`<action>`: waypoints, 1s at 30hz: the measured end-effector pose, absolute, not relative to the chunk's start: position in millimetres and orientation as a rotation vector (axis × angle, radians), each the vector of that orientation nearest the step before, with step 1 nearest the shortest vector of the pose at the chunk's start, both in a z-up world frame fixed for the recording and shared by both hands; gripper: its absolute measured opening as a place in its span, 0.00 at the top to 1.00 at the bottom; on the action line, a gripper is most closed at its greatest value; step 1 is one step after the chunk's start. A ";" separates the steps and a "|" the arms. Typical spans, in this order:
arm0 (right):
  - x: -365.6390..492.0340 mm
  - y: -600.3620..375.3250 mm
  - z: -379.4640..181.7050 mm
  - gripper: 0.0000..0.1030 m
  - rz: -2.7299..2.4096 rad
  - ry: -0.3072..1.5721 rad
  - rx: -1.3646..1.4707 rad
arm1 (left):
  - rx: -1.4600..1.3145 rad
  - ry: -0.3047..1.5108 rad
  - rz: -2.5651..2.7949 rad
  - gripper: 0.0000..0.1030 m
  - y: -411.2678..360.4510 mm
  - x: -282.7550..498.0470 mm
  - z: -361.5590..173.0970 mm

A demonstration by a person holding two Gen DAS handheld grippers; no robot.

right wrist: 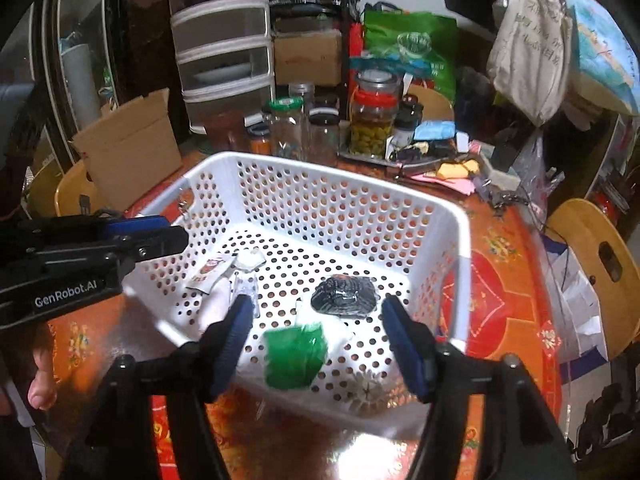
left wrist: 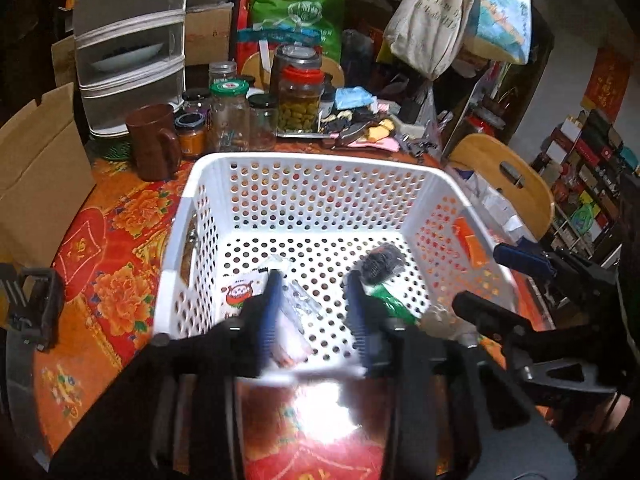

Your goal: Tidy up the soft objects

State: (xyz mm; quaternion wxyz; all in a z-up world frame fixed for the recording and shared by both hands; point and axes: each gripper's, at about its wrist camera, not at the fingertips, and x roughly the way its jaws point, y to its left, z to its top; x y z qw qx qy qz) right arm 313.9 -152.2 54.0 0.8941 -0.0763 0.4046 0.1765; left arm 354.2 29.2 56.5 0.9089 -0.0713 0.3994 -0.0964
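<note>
Basket: we see a white perforated basket on the floral tablecloth.
Left gripper: our left gripper hangs over the basket's near edge, jaws parted, gripping nothing; a white printed packet and clear wrapper lie just below.
Right gripper: our right gripper is spread wide, pads pressing nothing; a green packet sits between its fingers, blurred.
Black bundle: a dark wrapped item rests on the basket floor, beyond the green packet.
Behind: jars and a brown mug.

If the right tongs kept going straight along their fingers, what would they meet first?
Probably the green packet, lying between the open fingers of the right tongs in the white basket. The dark bundle lies beyond it; depth is uncertain.
</note>
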 end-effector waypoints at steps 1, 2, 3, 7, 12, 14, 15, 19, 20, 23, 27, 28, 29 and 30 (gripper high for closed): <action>305.5 -155.7 58.8 0.23 0.372 0.826 -0.150 | -0.145 0.809 -0.202 0.42 30.3 344.2 61.3; 296.6 -158.9 63.2 0.18 0.381 0.813 -0.143 | -0.139 0.790 -0.206 0.27 31.2 331.3 66.8; 288.2 -161.3 66.8 0.16 0.389 0.801 -0.138 | -0.137 0.772 -0.206 0.21 33.0 316.8 71.9; 250.2 -169.5 75.5 0.10 0.422 0.774 -0.123 | -0.154 0.722 -0.208 0.00 39.8 263.9 86.2; 198.6 -179.8 79.5 0.10 0.341 0.790 -0.112 | -0.137 0.660 -0.194 0.00 44.9 194.6 98.1; 171.1 -180.8 83.6 0.10 0.287 0.743 -0.142 | -0.155 0.627 -0.191 0.00 49.8 163.7 103.8; 152.4 -179.2 87.1 0.10 0.284 0.703 -0.157 | -0.169 0.616 -0.191 0.00 52.5 147.8 107.3; 100.9 -184.8 97.3 0.05 0.286 0.609 -0.132 | -0.146 0.579 -0.144 0.00 53.5 96.3 118.8; 93.1 -187.0 99.0 0.05 0.298 0.601 -0.110 | -0.122 0.575 -0.131 0.00 51.1 82.8 121.6; 71.7 -190.9 103.6 0.04 0.297 0.577 -0.079 | -0.080 0.536 -0.091 0.00 44.0 48.1 127.0; 52.4 -188.1 108.7 0.04 0.302 0.561 -0.089 | -0.021 0.525 -0.045 0.00 23.5 17.9 127.9; 49.4 -187.4 110.5 0.04 0.305 0.558 -0.087 | -0.012 0.513 -0.031 0.00 17.6 8.5 128.3; 45.6 -187.6 111.9 0.04 0.305 0.551 -0.084 | -0.014 0.508 -0.030 0.00 14.5 3.5 128.5; 42.7 -187.6 112.7 0.04 0.303 0.547 -0.083 | -0.018 0.505 -0.036 0.00 10.8 1.0 128.9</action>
